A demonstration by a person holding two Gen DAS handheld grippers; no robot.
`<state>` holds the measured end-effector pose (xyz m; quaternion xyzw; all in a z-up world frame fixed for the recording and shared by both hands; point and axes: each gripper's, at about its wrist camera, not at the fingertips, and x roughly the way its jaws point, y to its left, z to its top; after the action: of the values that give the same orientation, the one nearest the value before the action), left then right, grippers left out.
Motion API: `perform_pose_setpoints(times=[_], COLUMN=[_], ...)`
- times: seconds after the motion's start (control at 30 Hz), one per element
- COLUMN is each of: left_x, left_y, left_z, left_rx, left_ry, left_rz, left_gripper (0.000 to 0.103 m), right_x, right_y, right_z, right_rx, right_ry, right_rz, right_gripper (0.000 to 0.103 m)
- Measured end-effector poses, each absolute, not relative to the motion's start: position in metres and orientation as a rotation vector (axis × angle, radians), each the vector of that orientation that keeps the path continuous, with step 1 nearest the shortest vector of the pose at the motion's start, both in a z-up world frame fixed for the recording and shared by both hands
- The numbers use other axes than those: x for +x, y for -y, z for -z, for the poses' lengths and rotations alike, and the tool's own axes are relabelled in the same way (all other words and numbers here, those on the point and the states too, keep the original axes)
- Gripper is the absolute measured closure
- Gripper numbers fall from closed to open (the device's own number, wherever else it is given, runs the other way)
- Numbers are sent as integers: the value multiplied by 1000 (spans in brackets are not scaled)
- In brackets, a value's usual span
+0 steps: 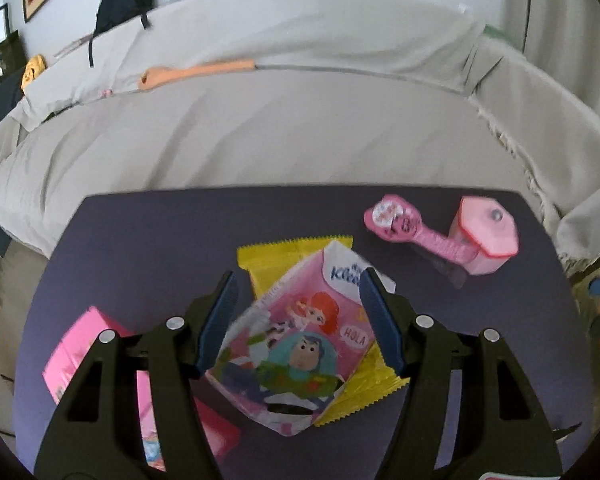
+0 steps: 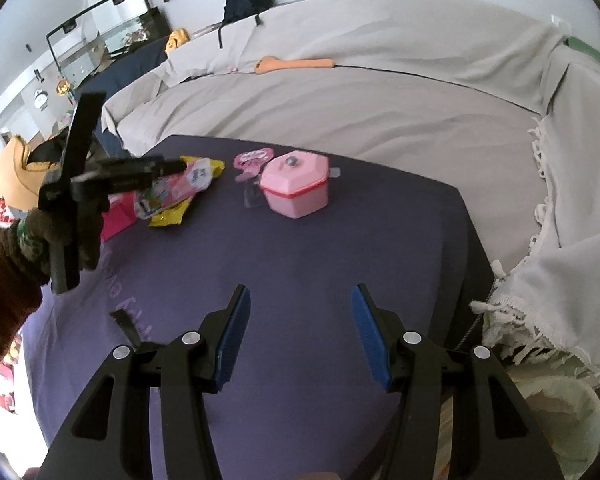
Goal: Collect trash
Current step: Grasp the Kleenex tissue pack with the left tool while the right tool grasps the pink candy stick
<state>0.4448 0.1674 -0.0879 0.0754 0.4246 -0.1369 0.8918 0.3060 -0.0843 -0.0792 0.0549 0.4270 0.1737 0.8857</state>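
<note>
The left gripper is hanging with its jaws spread wide on either side of the tissue pack, a crumpled pink wrapper printed with cartoon figures. The blue pads are flanking it without pressing; whether they are touching its edges cannot be told. The straddle looks chosen so that 1 squeeze would pinch the pack across its width.

Under the pack is lying a yellow wrapper, its crimped ends poking out at the far and near sides. Since the 2 are stacked, a grip here could lift either the top piece alone or both. Left of the gripper, a pink box is resting flat on the table, partly hidden by the gripper body.

Further out to the right, a pink toy watch is lying just beside a pink pot with a lid and knob; these look like toys, not trash.

The right gripper is waiting with its jaws apart and nothing between them, hovering over a bare stretch of table, well apart from the pile, probably keeping out of the way. A sofa under a pale cover is wrapping around the table's far side.
</note>
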Motion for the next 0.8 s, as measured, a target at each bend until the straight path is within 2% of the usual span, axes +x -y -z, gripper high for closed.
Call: perform_pose_setpoints(times=[0.07,0.13,0.2,0.37,0.6,0.8], left_x=[441,426,412,370,316,292], left_y=[-164,-161,-163,-176,-216,-246], left_z=[94,96,98,98,92,97], left_rx=[160,160,136,48,-110,-120], left_ry=[-911,-913,-932,-947,-968,-962], left_rz=[284,295,293,346,320,214], left_gripper=[45,61,83,97,98,96], right_x=[311,318,323,335,364,408], right_y=[85,83,81,68,17,-45], right_z=[77,75,74,74,59,53], right_rx=[106,96,97,109,8,-161], right_ry=[-882,-879,-878,-882,-839,-816], right_rz=[-359,-357,-355,-385,-437,-454], right_gripper=[53,53,53,53,53,53])
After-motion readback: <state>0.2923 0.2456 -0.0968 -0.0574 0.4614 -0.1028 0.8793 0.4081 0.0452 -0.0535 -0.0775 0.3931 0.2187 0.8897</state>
